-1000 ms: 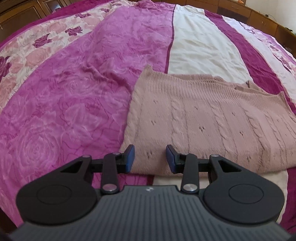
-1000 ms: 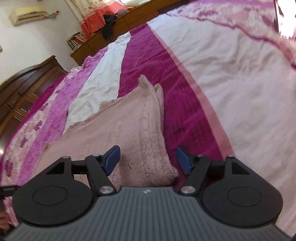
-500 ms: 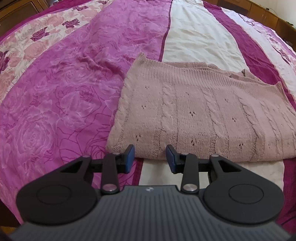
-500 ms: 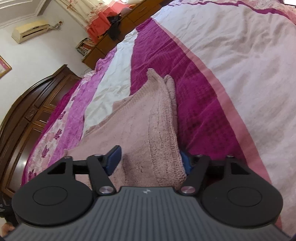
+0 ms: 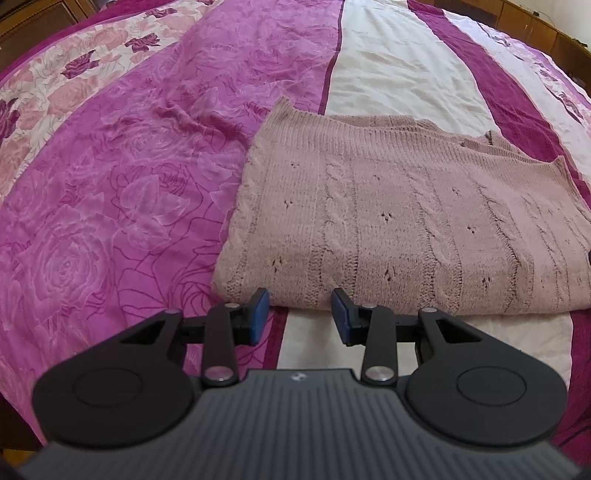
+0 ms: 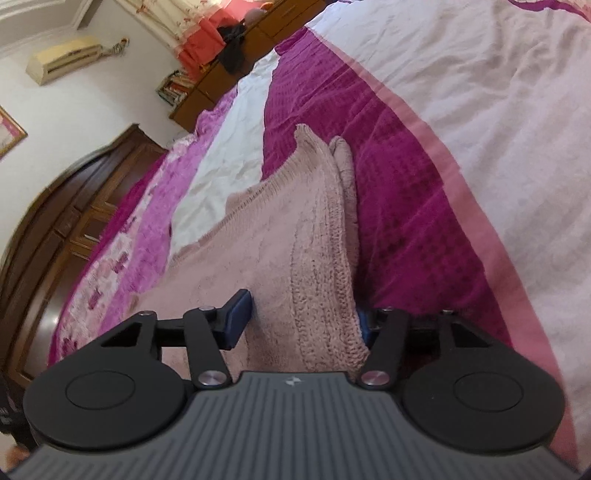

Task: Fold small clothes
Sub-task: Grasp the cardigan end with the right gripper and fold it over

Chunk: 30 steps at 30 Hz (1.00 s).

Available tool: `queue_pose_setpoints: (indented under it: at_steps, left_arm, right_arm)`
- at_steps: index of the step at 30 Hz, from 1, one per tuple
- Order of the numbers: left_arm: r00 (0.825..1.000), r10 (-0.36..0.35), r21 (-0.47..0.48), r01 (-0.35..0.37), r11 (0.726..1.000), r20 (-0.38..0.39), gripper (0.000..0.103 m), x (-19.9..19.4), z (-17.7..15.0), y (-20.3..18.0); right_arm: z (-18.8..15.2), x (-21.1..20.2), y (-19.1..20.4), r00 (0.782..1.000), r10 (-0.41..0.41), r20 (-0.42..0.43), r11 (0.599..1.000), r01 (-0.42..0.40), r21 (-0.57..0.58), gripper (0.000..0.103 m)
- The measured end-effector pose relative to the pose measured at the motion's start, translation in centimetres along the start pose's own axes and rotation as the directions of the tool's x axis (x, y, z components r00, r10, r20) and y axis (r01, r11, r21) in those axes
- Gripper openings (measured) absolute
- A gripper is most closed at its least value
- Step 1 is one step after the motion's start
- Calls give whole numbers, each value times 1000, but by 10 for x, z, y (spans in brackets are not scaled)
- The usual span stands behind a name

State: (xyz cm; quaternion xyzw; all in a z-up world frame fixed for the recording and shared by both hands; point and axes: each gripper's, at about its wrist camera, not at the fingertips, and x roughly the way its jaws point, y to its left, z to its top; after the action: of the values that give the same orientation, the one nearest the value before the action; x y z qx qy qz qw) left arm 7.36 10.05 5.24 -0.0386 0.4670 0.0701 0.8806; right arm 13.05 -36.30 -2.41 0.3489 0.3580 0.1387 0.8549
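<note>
A dusty-pink cable-knit sweater lies folded in a flat rectangle on the bedspread. My left gripper is open just short of the sweater's near edge, with nothing between its blue pads. In the right wrist view the sweater runs away from me, its thick folded edge on the right. My right gripper is open and straddles that near corner. Its left pad rests above the knit, while the fabric half hides the right pad.
The bedspread has magenta, floral pink and white stripes. A dark wooden wardrobe stands beyond the bed, with low wooden cabinets and an air conditioner on the far wall. Wooden drawers line the bed's far side.
The left gripper has drawn back, so the sweater's near edge now lies just beyond its tips. The right gripper has pushed forward and tilted, taking the sweater's corner between its open fingers.
</note>
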Motion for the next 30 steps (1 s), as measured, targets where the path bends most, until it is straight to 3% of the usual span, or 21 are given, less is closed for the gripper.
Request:
queue_pose_setpoints:
  at_steps: [3,6,16,30]
  left_arm:
    - [1000,3,2,-3,1000,1,40,0,-1,1]
    - [1000,10,5,-10,1000,3,40,-2,-2,3]
    - [999,33,1,-33,999,26,40,-8,4,18]
    - [995,56,34,-59,998,87,40,-24,23,41]
  right_arm:
    - [1,1,-2,1000,13,20,999,-14,33,42]
    - [0,-1,-1,998,39,45,998,-41,49,35]
    - [9,-12,47,988,122,92,991,-116,-73,33]
    - [14,-6,146,969,240,65,946,-218,-240,31]
